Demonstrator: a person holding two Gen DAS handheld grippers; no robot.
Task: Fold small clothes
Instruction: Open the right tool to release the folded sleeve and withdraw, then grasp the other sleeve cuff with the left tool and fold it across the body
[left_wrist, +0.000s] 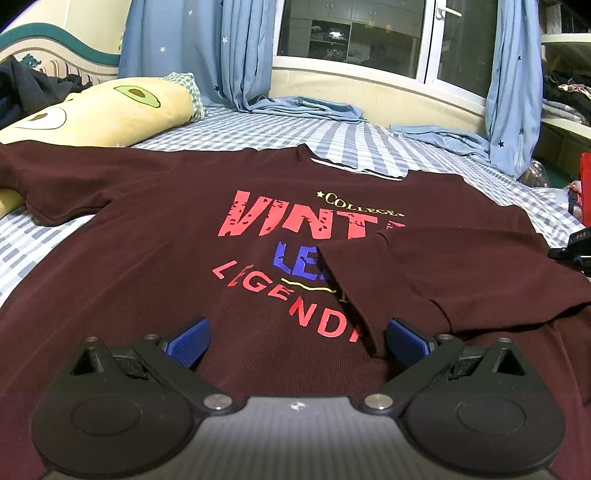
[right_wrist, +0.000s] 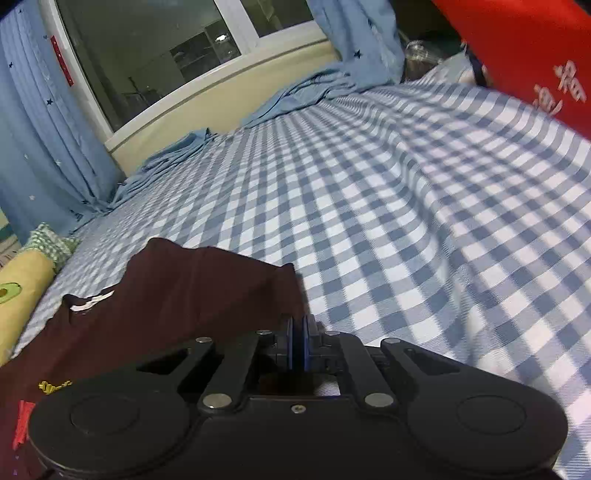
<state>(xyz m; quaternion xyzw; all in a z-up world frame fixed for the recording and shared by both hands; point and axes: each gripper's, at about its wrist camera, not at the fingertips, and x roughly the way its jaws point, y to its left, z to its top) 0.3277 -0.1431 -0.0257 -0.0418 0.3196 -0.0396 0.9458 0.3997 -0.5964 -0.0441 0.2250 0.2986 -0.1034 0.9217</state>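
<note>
Over T-shirt (left_wrist: 147, 229), left gripper (left_wrist: 297, 345) tilted down

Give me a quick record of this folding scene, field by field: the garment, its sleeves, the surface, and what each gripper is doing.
garment: maroon T-shirt, print side up, spread flat
sleeves: one sleeve folded in over the print; the other sleeve lying out flat
surface: blue checked bedsheet
left gripper: open, above the shirt's lower part, holding nothing
right gripper: shut at the shirt's edge; whether cloth is pinched cannot be told
nearby: avocado-print pillow, blue curtains
</note>
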